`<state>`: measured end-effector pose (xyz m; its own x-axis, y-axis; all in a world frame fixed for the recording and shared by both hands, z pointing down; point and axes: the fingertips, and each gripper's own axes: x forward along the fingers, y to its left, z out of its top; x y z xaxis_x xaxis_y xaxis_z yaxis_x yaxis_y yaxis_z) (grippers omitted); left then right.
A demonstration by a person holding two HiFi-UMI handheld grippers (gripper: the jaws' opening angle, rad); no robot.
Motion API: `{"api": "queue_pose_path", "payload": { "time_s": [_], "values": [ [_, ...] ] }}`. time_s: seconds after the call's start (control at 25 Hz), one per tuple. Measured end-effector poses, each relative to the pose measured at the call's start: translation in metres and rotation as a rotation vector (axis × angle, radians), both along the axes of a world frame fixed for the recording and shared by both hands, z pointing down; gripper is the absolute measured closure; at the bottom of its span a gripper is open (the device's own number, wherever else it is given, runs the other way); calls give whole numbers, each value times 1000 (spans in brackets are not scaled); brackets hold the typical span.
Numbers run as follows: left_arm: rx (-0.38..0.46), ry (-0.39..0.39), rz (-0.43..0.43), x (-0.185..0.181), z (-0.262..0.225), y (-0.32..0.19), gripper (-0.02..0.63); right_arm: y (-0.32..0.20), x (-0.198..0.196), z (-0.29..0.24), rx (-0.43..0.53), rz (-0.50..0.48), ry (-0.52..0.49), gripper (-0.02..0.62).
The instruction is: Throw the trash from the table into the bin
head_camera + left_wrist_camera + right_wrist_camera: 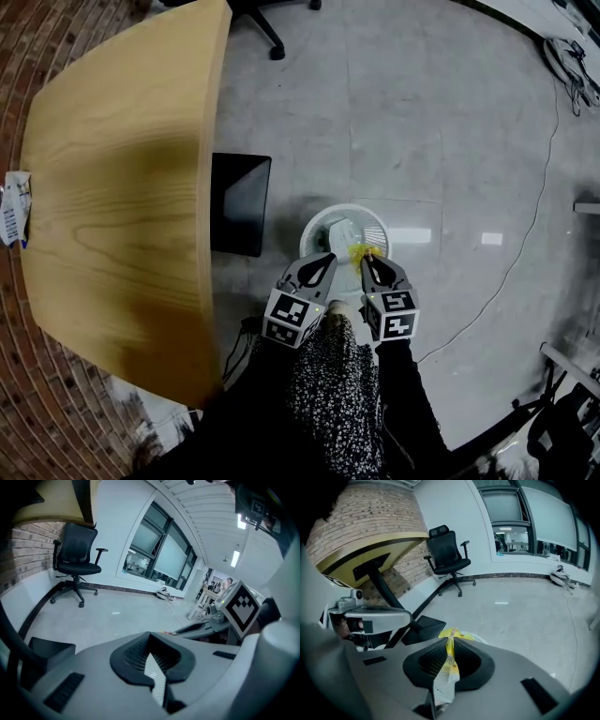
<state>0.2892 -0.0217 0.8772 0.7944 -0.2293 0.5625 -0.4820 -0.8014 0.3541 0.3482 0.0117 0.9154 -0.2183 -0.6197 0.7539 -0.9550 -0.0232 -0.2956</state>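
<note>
Seemingly light and crinkly, the yellow wrapper (450, 663) sits pinched by one edge in the closed fingers of the right gripper (368, 257) above the white bin (323, 223) right of the desk (122, 187); the fingers of the left gripper (327, 257) meet, empty.

Three cameras: one overhead, two riding low on the grippers.

The head view looks steeply down from above onto the wooden table (122, 187), the bin (319, 217), the floor (450, 141) and, close beneath it, the left gripper (323, 258) and right gripper (367, 258). The left gripper view sits right behind its own jaws, low down, and faces across the floor to an office chair (75, 555) and windows (154, 550). The right gripper's marker cube (241, 606) is near at its right. The right gripper view, just as close to its jaws, faces the same chair (447, 550) and the table's underside, with the left gripper at its left.
</note>
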Motion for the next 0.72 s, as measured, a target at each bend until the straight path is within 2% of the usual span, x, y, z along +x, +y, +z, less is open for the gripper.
{"api": "queue_pose_path", "payload": {
  "time_s": [0.08,0.16,0.2,0.36,0.48,0.72],
  "values": [
    [-4,11,0,3,-5,1,601,-2,2,2,-7,16,4,534],
    [-11,15,-1,4,-7,4,600,-1,2,4,-20,29,-9,427],
    [-16,15,0,5,-8,6,600,0,1,4,-29,33,-15,402],
    [-26,17,11,6,-13,13,600,3,-2,1,-51,34,-41,374],
    [-18,24,21,7,-26,14,600,-2,-1,-13,-18,42,-66,376],
    [15,36,6,7,-57,3,600,-20,5,-52,44,16,-32,377]
  ]
}}
